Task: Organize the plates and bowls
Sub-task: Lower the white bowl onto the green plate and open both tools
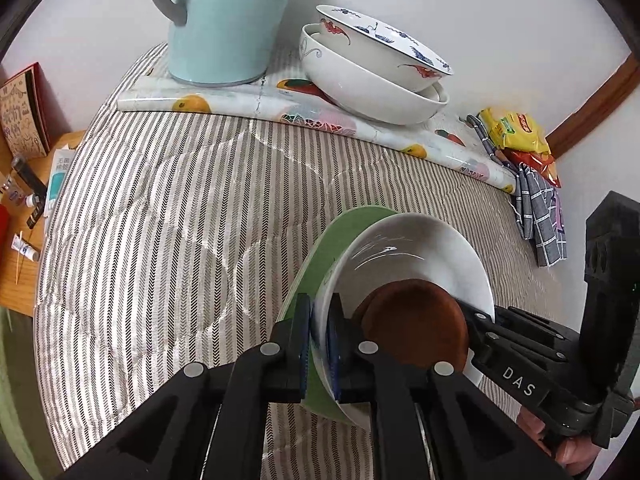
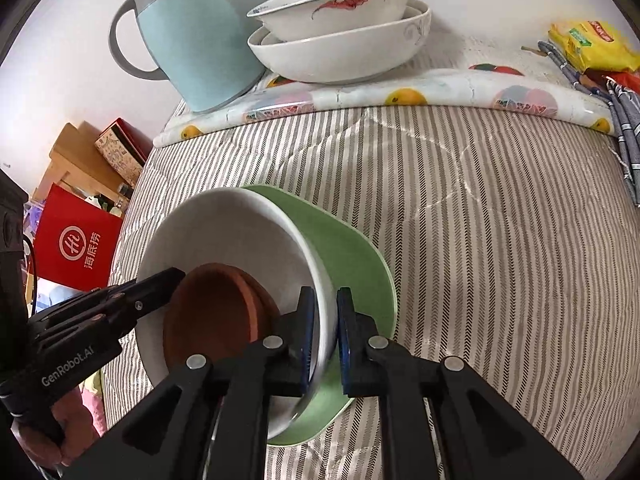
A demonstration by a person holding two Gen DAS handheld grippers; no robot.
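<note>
A white bowl (image 1: 416, 248) holding brown saucers (image 1: 416, 330) is nested on a green plate (image 1: 340, 236) over the striped desk (image 1: 160, 208). Its rim is clamped at opposite sides by the closed fingers of the left gripper (image 1: 318, 344) and right gripper (image 2: 325, 340). Stacked patterned bowls (image 2: 344, 36) are seen beside a blue jug (image 2: 192, 40) behind.

White bowl (image 1: 420, 248), glossy, sits on green plate (image 1: 340, 240) on the striped cloth | brown saucers (image 1: 416, 326), two stacked, lie inside it | painted bowl (image 2: 340, 8) nests tilted in a larger white bowl (image 2: 340, 56) at the back wall
</note>
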